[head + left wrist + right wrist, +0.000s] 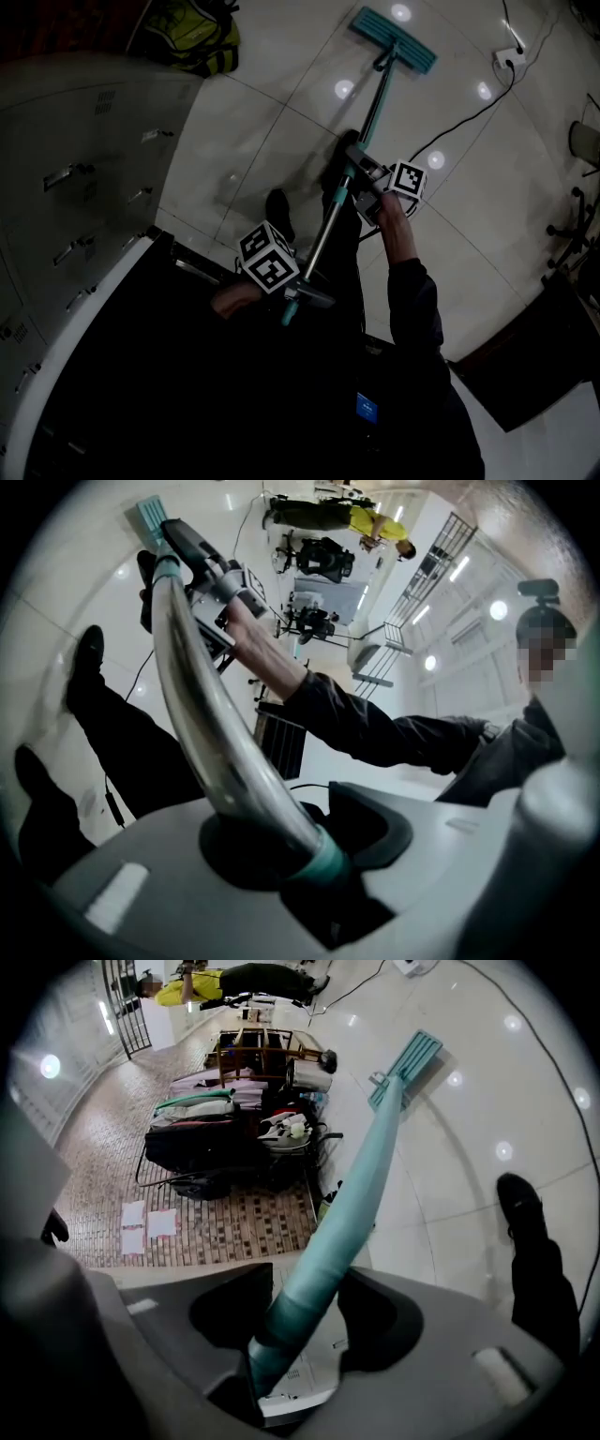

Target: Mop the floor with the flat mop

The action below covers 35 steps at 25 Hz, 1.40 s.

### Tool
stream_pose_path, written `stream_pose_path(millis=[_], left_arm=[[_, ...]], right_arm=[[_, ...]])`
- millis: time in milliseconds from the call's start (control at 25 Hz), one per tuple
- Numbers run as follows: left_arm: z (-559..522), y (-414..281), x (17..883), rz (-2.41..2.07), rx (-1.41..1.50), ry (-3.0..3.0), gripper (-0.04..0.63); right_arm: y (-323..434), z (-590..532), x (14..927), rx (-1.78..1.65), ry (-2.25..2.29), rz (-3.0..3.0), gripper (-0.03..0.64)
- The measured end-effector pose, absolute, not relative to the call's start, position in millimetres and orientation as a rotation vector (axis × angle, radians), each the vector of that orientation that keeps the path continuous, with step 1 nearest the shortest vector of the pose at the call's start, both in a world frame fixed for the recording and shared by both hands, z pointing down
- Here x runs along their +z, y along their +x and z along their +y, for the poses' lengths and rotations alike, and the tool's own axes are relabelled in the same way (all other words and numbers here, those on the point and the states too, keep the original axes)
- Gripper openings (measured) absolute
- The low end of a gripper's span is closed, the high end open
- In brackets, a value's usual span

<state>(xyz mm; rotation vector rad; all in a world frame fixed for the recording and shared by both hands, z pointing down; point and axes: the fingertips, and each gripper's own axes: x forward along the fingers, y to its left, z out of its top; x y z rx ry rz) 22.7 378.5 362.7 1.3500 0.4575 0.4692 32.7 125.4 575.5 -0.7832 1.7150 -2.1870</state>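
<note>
Pale tiled floor (281, 112) — flat mop (394, 39) resting on it; left tongs (302, 287), right tongs (362, 178) clenched round pole (328, 225).

The person wears a dark top with a long dark sleeve (413, 302) on the right arm, dark trousers (141, 757) and black shoes (277, 208). A small blue rectangle (367, 408) shows on the front of the top.

The left hand-held gripper (298, 292) has a smooth grey moulded body with dark rounded hollows at the jaws and a pale rectangular inlay (114, 895). It carries a white cube (269, 257) printed with black square markers. The right hand-held gripper (361, 176) is of the same grey make, with a matching marker cube (406, 179).
</note>
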Motion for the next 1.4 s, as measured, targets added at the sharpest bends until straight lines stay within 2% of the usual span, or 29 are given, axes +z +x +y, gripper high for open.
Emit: stream_pose_path(millis=[320, 680, 960, 1400], left_arm=[[485.8, -53.4, 356.2, 0.450, 0.468, 1.324, 0.169], [513.2, -68.0, 373.8, 0.451, 0.453, 1.299, 0.173], [465.2, -28.2, 380.2, 0.447, 0.461, 1.304, 0.173], [298.7, 88.1, 387.8, 0.417, 0.439, 1.300, 0.173]], right_arm=[[-47.8, 242.1, 580.3, -2.241, -0.766, 1.685, 0.218], [-67.1, 277.2, 607.2, -2.289, -0.779, 1.647, 0.218], [-26.0, 228.7, 612.5, -2.296, -0.789, 1.647, 0.216], [89.6, 66.6, 620.4, -2.318, -0.771, 1.654, 0.218]])
